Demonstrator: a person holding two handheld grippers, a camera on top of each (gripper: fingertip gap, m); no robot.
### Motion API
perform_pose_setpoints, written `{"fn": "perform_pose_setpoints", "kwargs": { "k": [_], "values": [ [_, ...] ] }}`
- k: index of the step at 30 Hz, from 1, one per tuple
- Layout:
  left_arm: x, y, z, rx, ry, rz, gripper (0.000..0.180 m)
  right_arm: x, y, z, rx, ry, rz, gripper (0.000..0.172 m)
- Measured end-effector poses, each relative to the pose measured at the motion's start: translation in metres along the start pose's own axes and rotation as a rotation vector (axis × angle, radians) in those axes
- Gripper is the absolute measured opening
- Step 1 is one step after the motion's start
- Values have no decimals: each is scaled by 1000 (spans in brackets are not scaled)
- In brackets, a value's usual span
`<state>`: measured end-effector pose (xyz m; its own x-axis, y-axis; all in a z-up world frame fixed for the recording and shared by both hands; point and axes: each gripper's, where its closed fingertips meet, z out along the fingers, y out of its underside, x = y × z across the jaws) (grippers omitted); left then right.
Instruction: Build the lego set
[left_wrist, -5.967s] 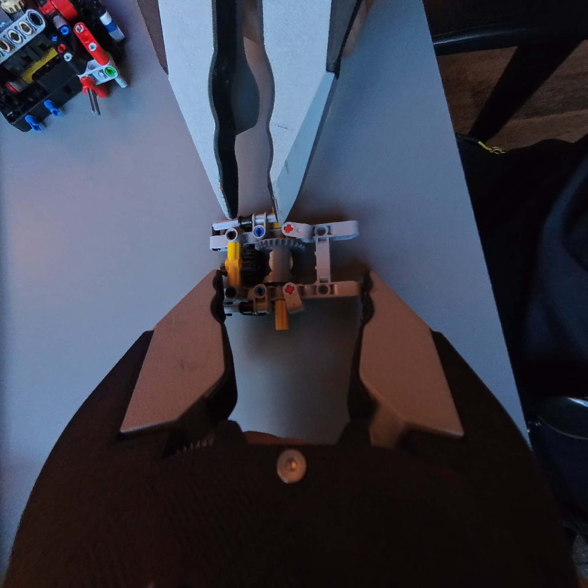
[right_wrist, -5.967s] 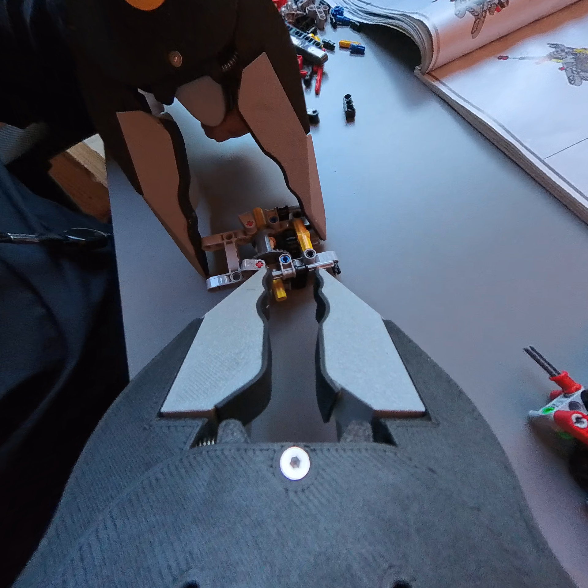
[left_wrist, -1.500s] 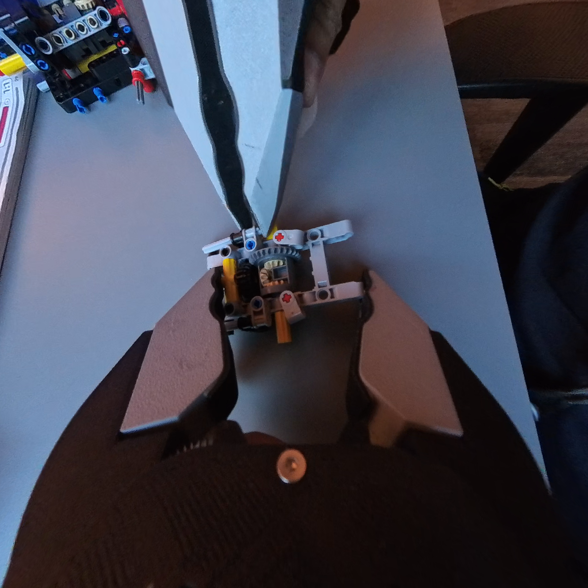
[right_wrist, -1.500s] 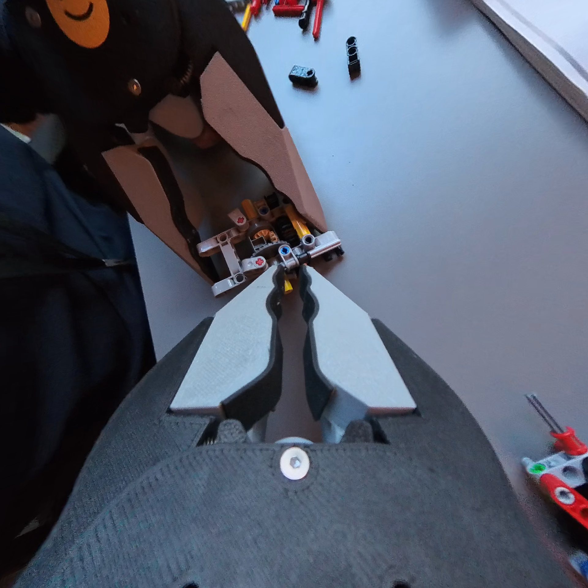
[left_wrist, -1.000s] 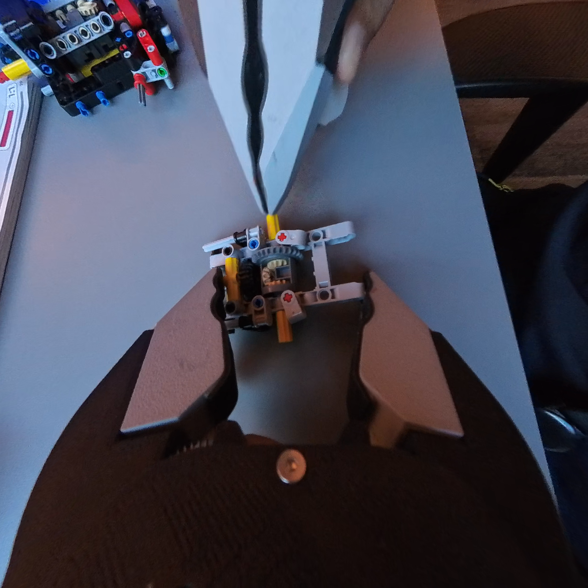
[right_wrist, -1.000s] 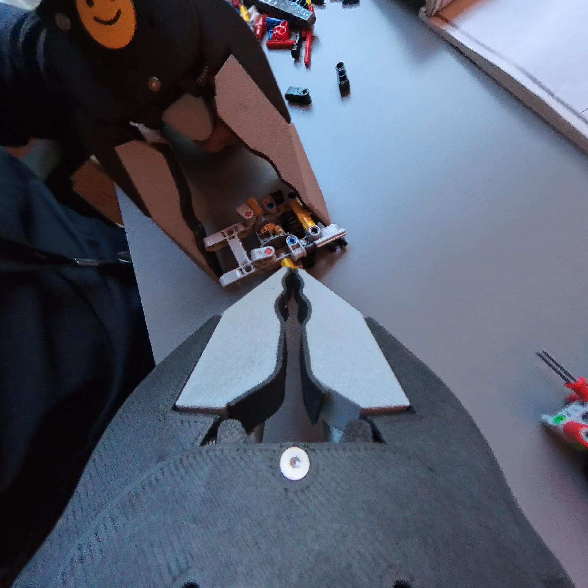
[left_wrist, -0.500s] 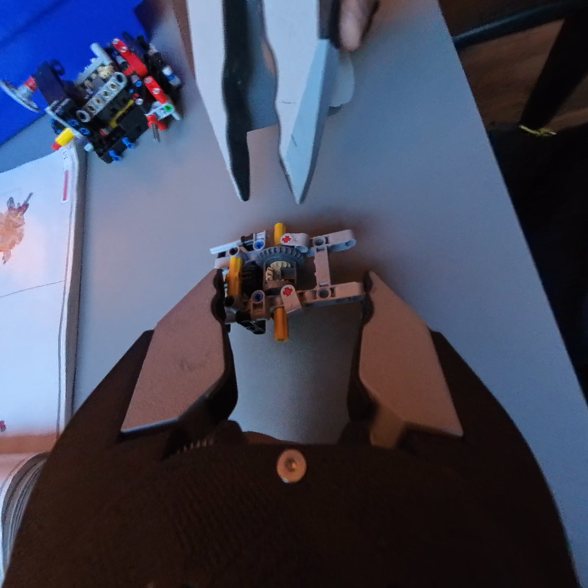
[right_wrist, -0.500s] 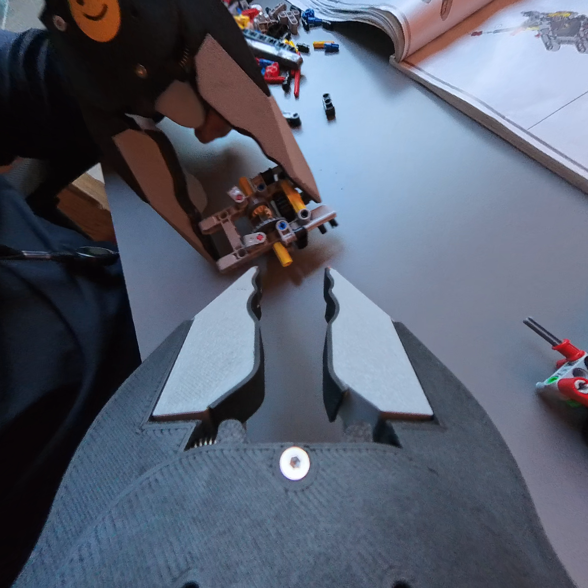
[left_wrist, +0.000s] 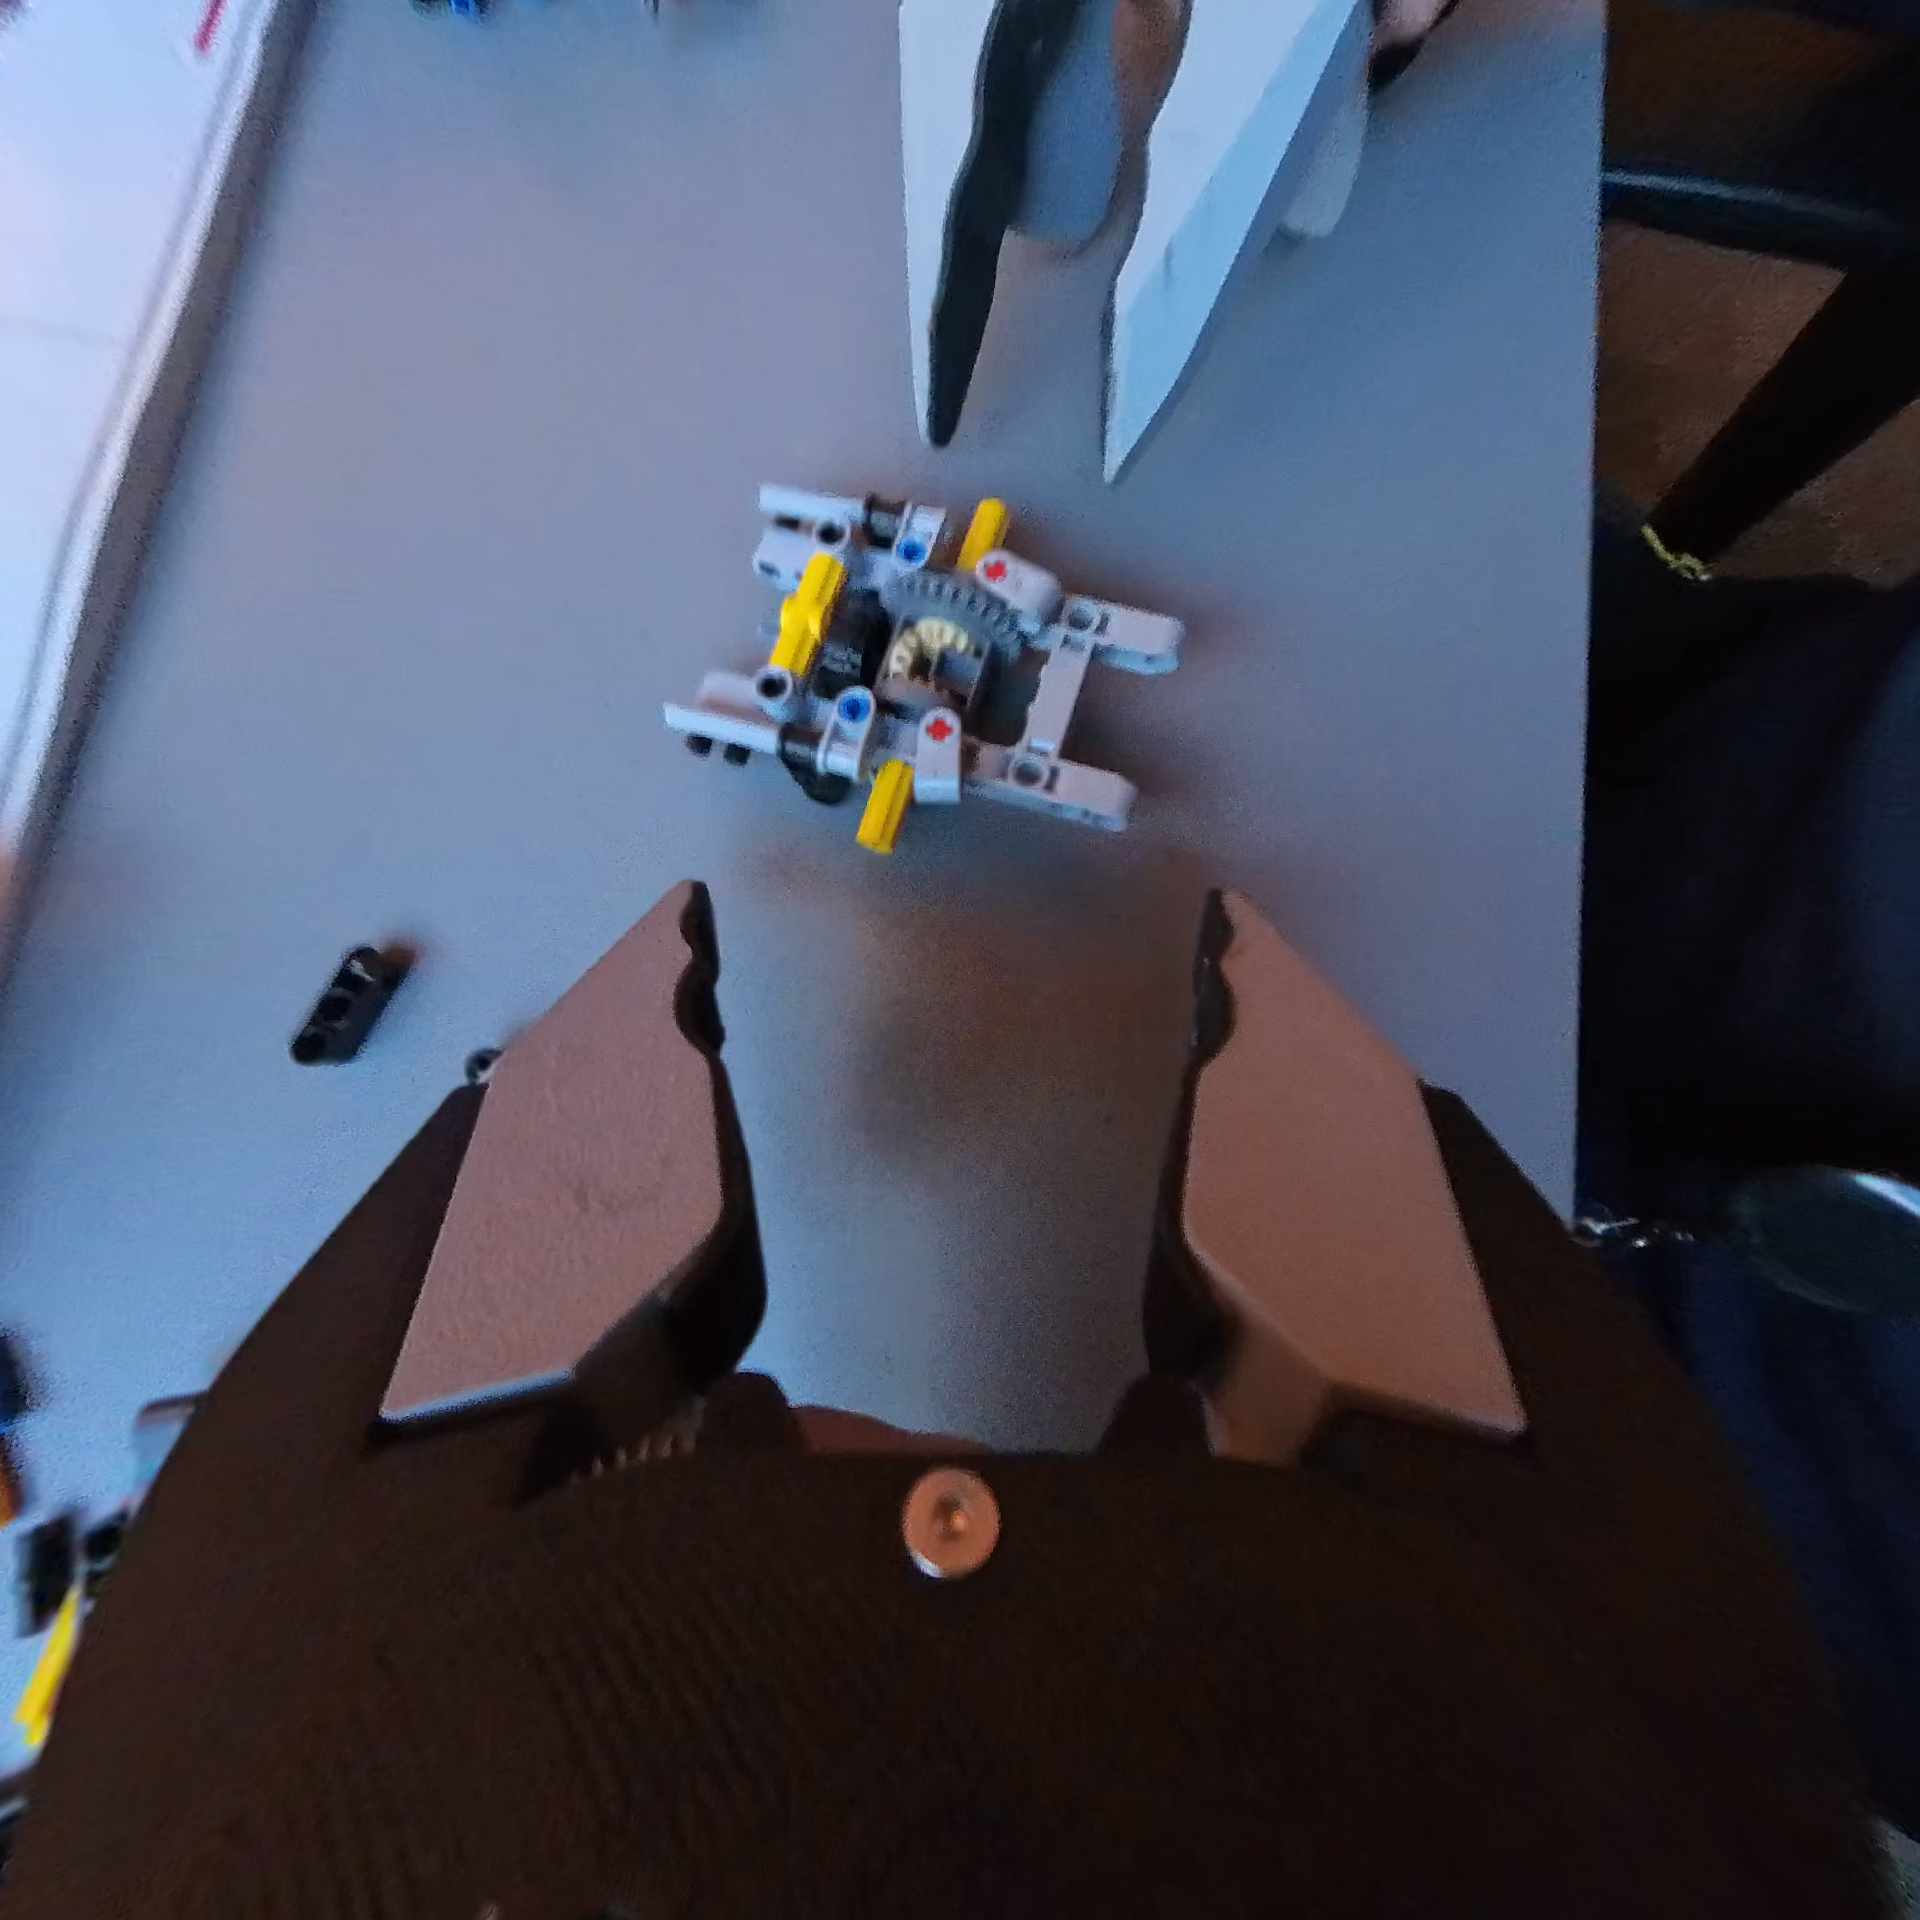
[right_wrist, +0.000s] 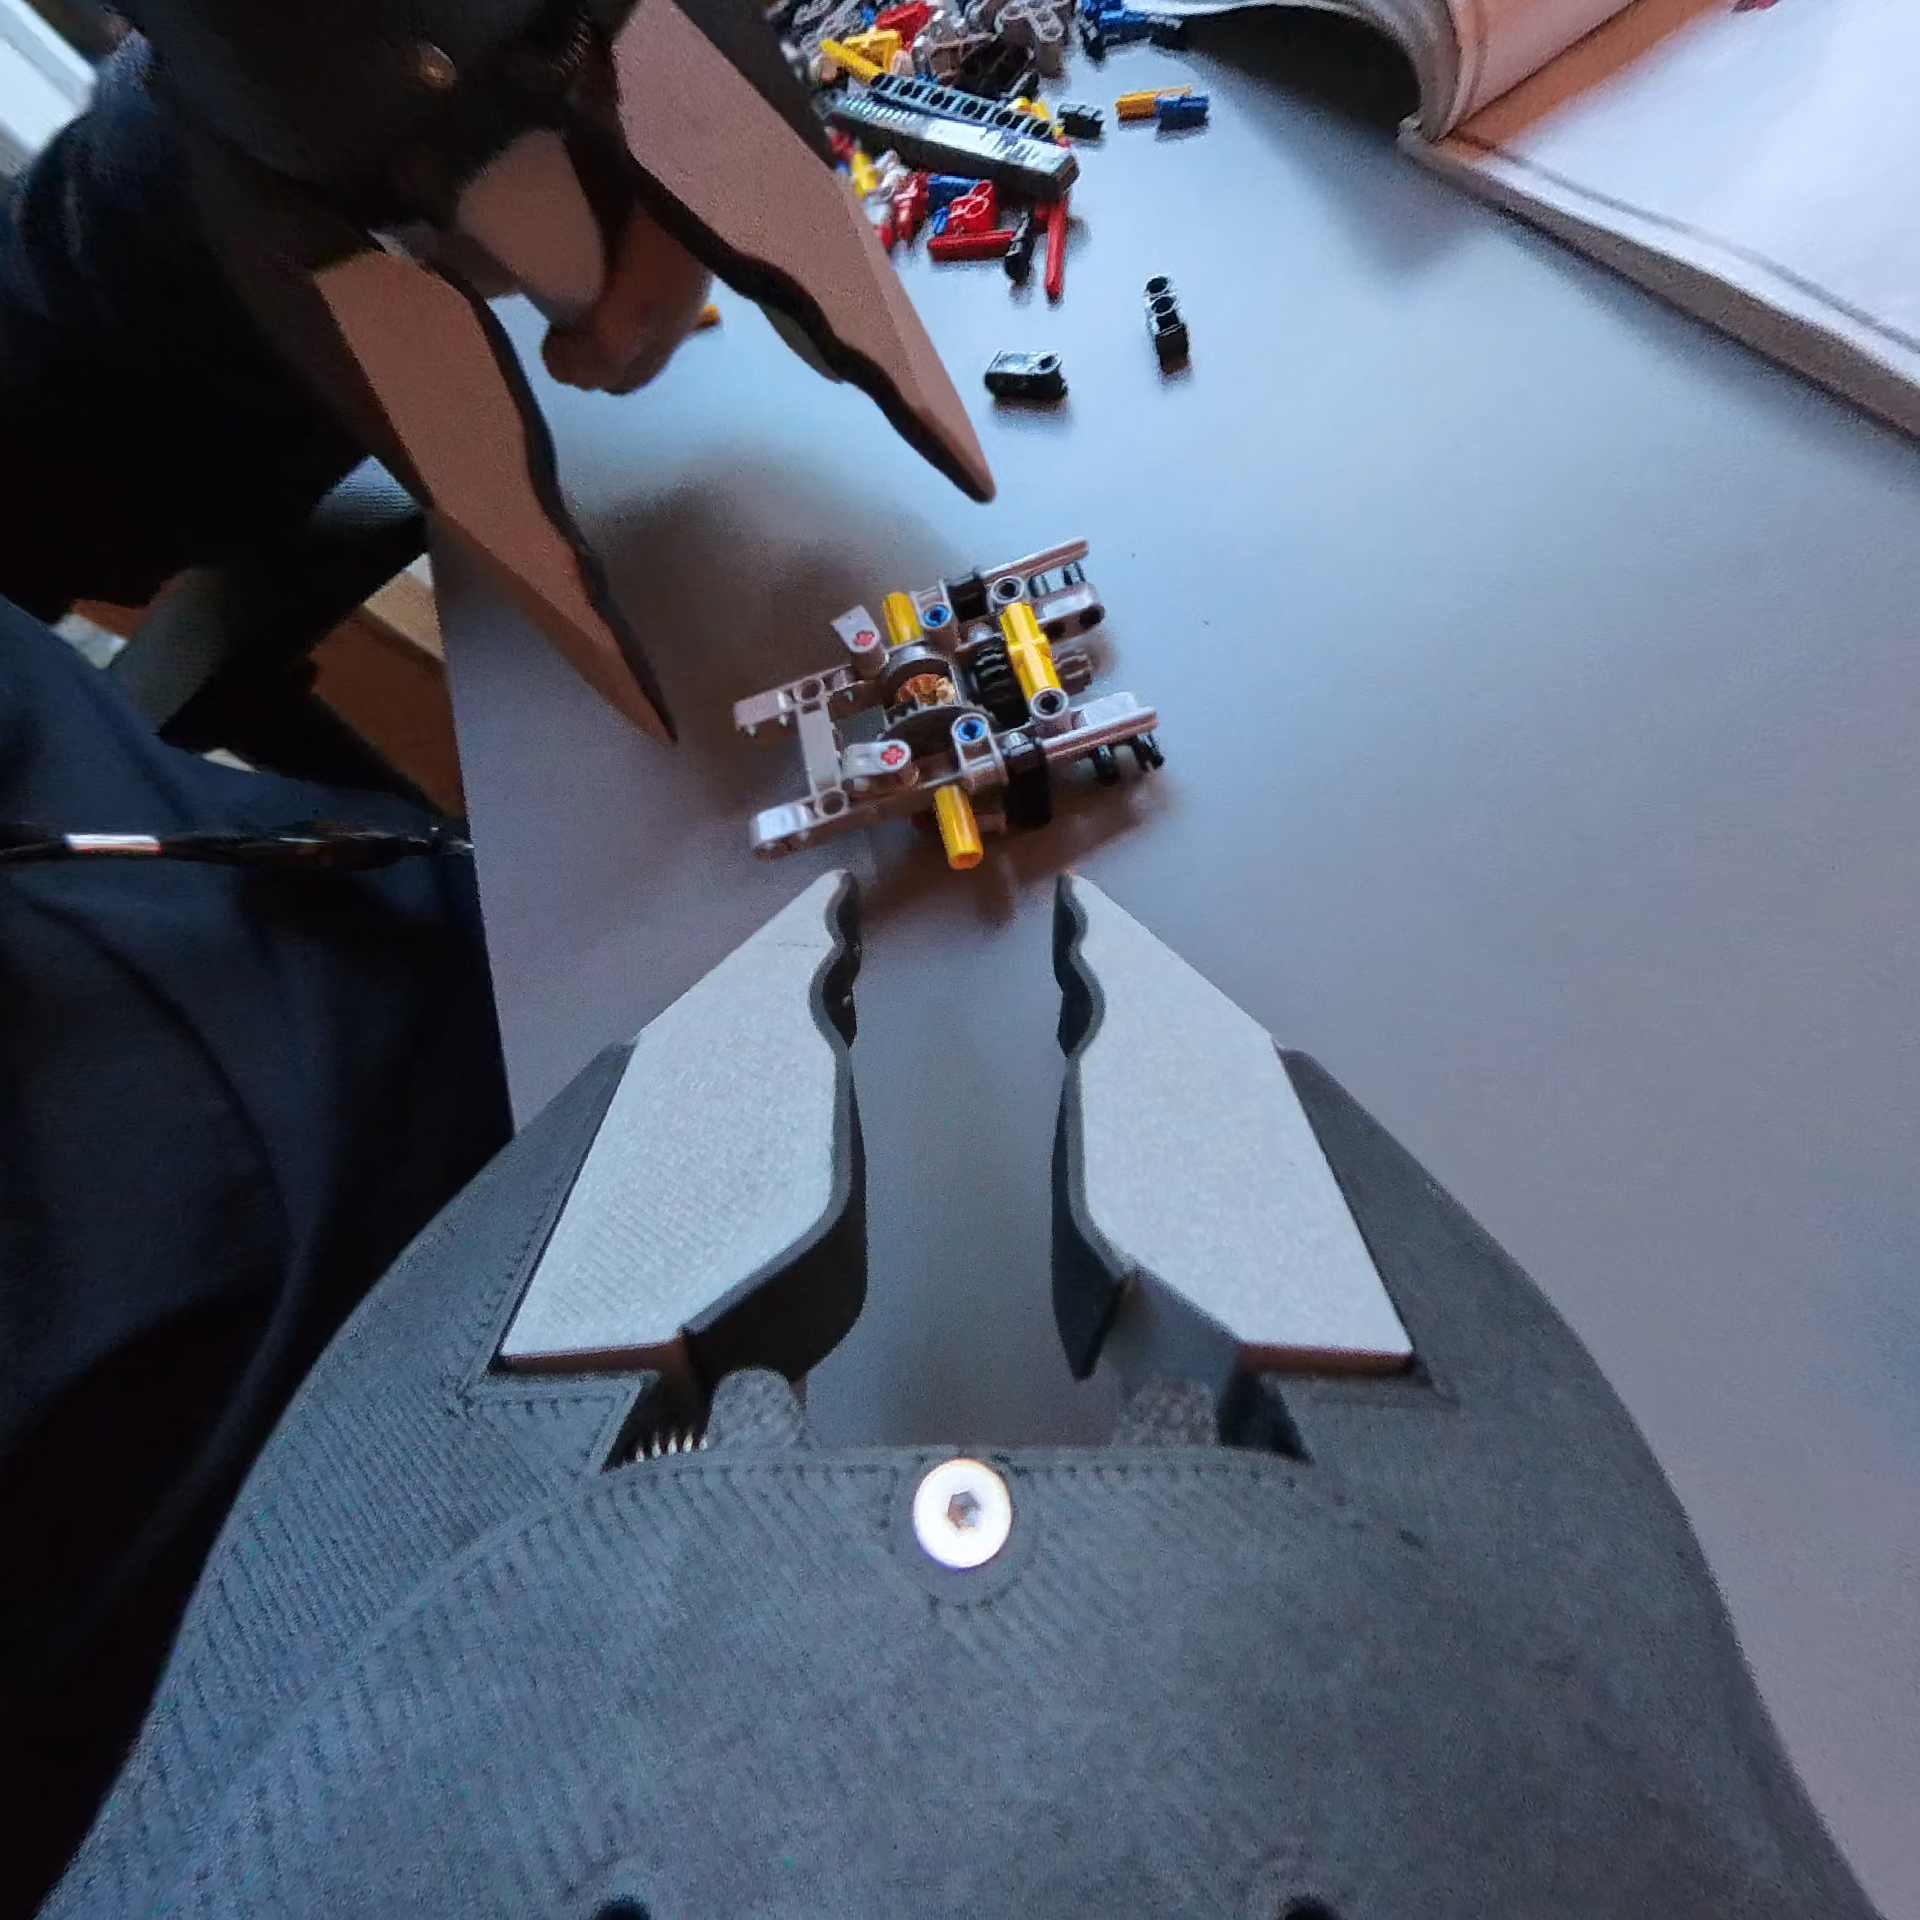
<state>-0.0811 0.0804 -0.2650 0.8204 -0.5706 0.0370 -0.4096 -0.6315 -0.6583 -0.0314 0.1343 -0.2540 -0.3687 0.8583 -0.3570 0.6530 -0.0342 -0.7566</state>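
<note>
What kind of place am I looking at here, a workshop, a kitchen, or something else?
Most likely a hobby desk indoors, set up for building a brick construction kit. A small grey and yellow gear assembly sits on a grey table, loose parts are piled at the far end, and an open instruction booklet lies beside them.

Loose building-toy pieces (right_wrist: 966, 156) sat piled at the gray table's (right_wrist: 1507, 727) far edge, an open instruction booklet (right_wrist: 1714, 187) near its far-right corner.

A small grey toy-brick gear assembly (left_wrist: 920, 665) with yellow axles, black gears and blue and red pins lies flat on the grey table (left_wrist: 520, 520), near its edge, untouched between the two open grippers.
</note>
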Motion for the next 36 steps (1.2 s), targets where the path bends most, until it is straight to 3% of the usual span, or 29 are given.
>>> {"fn": "perform_pose_setpoints", "kwargs": {
  "k": [8, 15, 19, 21, 23, 28, 31, 36],
  "values": [
    [10, -2, 11, 8, 58, -3, 77, -3, -1, 24, -90, -23, -17, 27],
    [12, -3, 14, 9, 3, 13, 66, -6, -1, 27, -89, 10, -65, 14],
    [33, -3, 9, 2, 92, -42, 62, 18, -5, 24, -98, 129, -101, 11],
    [39, -1, 8, 5, 81, -31, 64, 35, -10, 20, -114, 214, -118, 12],
    [43, 3, 4, 9, 65, -23, 65, 34, -15, 17, -100, 196, -110, 14],
    [51, 7, -10, 105, 16, -25, 66, 33, -20, -4, 25, 222, -67, 19],
    [41, 8, -19, 165, -122, 59, 66, 0, -17, -9, 93, 77, -74, 23],
    [38, -8, -40, 356, -218, 146, 67, 3, -3, -1, -29, 163, -210, 25]
  ]
}}
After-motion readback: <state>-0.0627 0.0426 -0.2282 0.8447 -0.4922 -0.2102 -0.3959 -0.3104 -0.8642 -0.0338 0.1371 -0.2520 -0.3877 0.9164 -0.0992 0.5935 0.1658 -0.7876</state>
